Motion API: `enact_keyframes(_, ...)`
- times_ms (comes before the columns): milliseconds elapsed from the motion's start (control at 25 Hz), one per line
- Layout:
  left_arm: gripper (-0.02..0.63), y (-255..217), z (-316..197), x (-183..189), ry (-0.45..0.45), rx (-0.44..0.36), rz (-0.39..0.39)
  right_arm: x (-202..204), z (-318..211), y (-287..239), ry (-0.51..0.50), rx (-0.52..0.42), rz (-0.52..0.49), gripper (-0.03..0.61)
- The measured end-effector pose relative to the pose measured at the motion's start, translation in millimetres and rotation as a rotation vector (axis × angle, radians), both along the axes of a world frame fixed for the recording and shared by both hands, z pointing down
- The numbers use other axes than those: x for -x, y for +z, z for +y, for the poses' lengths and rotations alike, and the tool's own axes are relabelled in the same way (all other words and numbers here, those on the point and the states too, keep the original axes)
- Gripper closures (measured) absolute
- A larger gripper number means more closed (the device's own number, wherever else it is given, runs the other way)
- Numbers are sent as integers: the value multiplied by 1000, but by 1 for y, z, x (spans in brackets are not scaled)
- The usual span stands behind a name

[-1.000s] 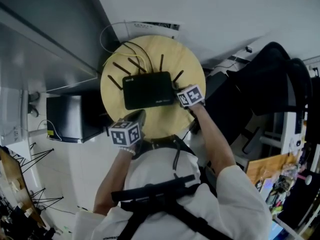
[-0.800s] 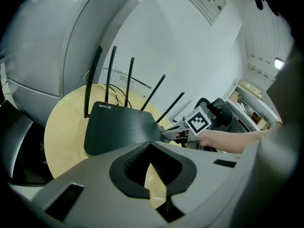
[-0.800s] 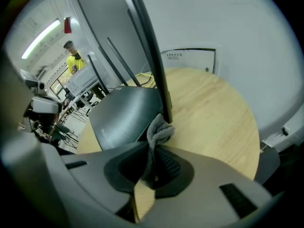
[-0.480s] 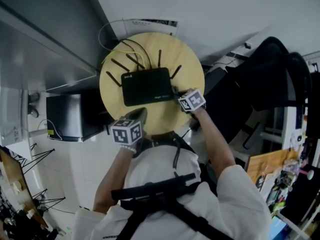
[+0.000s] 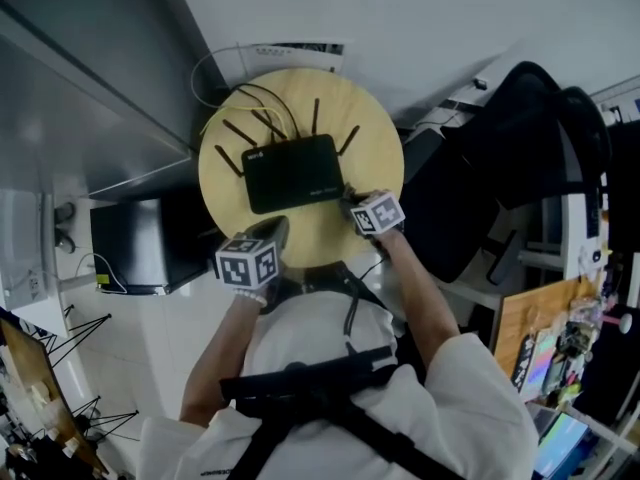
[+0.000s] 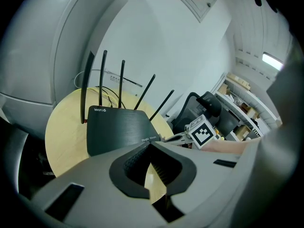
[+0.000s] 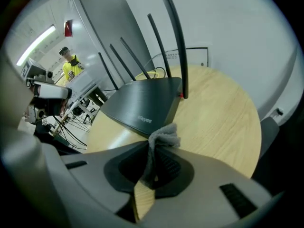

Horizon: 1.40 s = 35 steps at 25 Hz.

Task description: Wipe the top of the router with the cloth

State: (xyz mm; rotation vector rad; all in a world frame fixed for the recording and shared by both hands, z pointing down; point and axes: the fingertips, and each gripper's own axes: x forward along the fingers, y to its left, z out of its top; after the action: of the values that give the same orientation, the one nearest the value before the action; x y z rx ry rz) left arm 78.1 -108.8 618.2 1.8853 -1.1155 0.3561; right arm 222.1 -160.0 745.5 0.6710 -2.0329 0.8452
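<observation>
A black router (image 5: 293,173) with several raised antennas lies flat on the round wooden table (image 5: 375,148). My right gripper (image 5: 351,201) sits just off the router's near right corner. In the right gripper view, the right gripper (image 7: 151,148) is shut on a small grey cloth (image 7: 164,137), which bunches out past the tips, just short of the router (image 7: 142,103). My left gripper (image 5: 274,228) rests at the table's near edge, in front of the router. In the left gripper view its jaws (image 6: 151,145) meet with nothing between them, the router (image 6: 118,129) just beyond.
Cables (image 5: 262,98) run off behind the router toward the white wall. A black office chair (image 5: 500,168) stands right of the table. A dark box (image 5: 140,243) sits low at its left. A person in yellow (image 7: 71,61) stands far off.
My right gripper has drawn back a little from the router's right side toward the table's near edge, with the cloth in it. The left gripper has hardly moved.
</observation>
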Motion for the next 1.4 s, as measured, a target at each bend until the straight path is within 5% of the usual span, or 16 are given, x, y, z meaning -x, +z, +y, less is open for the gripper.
enact_keyframes(520,617,-4,13,30,23,-6,2,41,28,-3,31,6,-16,540)
enact_keyframes(1400,617,2,43,112,-106,8,-2,187,65,-6,-118,43,-75,540)
